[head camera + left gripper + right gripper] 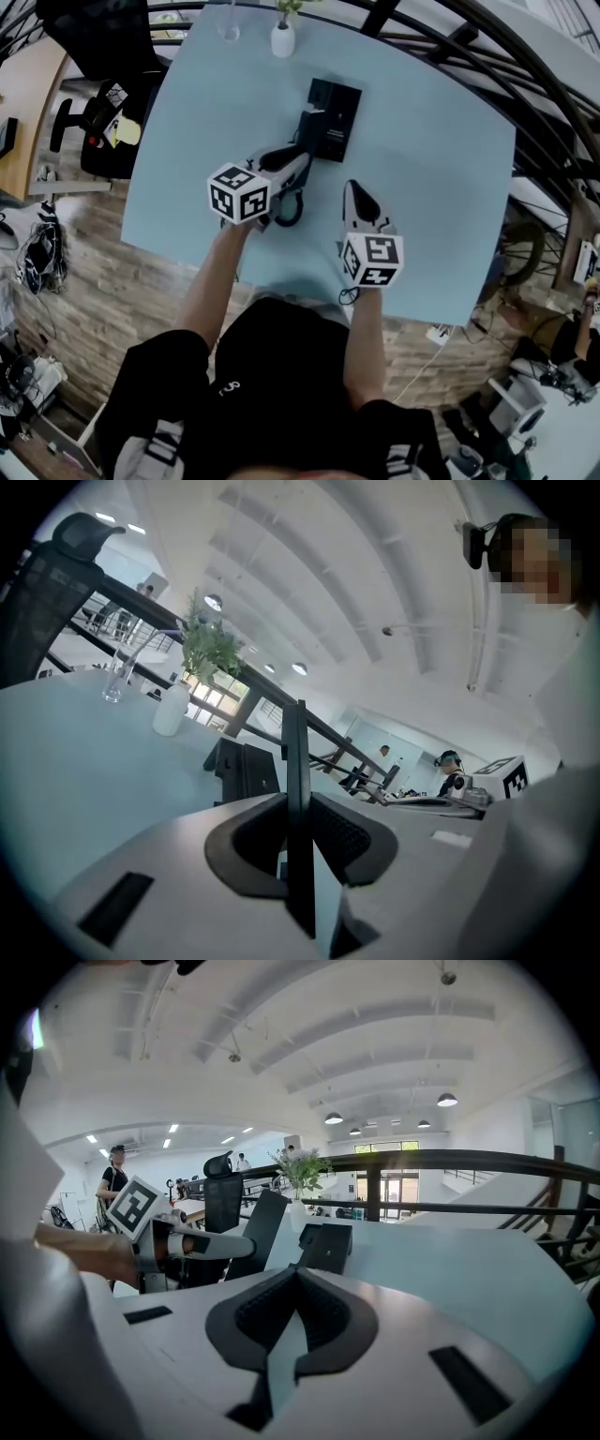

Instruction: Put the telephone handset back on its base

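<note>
The black telephone base [334, 114] stands on the light blue table [441, 187], a little beyond both grippers. My left gripper [296, 163] is shut on the black handset [281, 153], just short of the base's near left corner, and a black cord [289, 212] loops below it. In the left gripper view the handset [296, 761] stands as a thin upright slab between the jaws, with the base [246, 769] behind it. The right gripper view shows the handset [258, 1232] left of the base [328, 1246]. My right gripper [360, 193] is shut and empty, to the right of and nearer than the base.
A white vase [282, 39] with a plant and a clear glass [229, 28] stand at the table's far edge. A black office chair [98, 117] is off the left side, and a dark railing [487, 66] curves behind the table.
</note>
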A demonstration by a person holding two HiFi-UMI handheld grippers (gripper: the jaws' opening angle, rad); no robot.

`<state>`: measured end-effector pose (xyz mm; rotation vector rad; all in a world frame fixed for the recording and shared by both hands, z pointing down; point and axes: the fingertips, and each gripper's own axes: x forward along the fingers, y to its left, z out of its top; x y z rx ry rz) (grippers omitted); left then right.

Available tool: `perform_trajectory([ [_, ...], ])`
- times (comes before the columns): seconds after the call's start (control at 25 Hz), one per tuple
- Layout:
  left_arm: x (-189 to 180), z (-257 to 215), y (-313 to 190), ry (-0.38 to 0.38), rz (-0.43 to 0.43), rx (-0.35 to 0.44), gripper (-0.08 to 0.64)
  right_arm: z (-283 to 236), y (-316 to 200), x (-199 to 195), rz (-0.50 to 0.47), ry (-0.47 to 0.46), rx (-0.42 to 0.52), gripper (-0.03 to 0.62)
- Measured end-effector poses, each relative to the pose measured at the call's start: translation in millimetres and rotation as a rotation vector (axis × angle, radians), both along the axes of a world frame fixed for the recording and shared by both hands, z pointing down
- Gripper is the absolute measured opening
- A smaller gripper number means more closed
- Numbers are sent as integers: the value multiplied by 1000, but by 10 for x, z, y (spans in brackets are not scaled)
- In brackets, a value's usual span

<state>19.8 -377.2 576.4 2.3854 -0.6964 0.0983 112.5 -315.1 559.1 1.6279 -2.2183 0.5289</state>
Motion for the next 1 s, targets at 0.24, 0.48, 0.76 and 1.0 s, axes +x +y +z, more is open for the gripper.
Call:
perform_trajectory([
  [0.24, 37, 81, -301, 57, 7, -40, 72, 0, -189, 71, -12, 8, -5, -6],
  [0.48, 136, 191, -667, 109, 35, -68, 72, -49, -414, 105, -39, 23, -1, -7],
  [0.76, 190, 343, -955, 197, 64, -125, 72, 43, -594, 222, -39, 29, -22, -6],
  [1.0, 235, 503, -1015, 255, 98, -177, 72, 207, -605, 310, -28, 25, -54, -6],
])
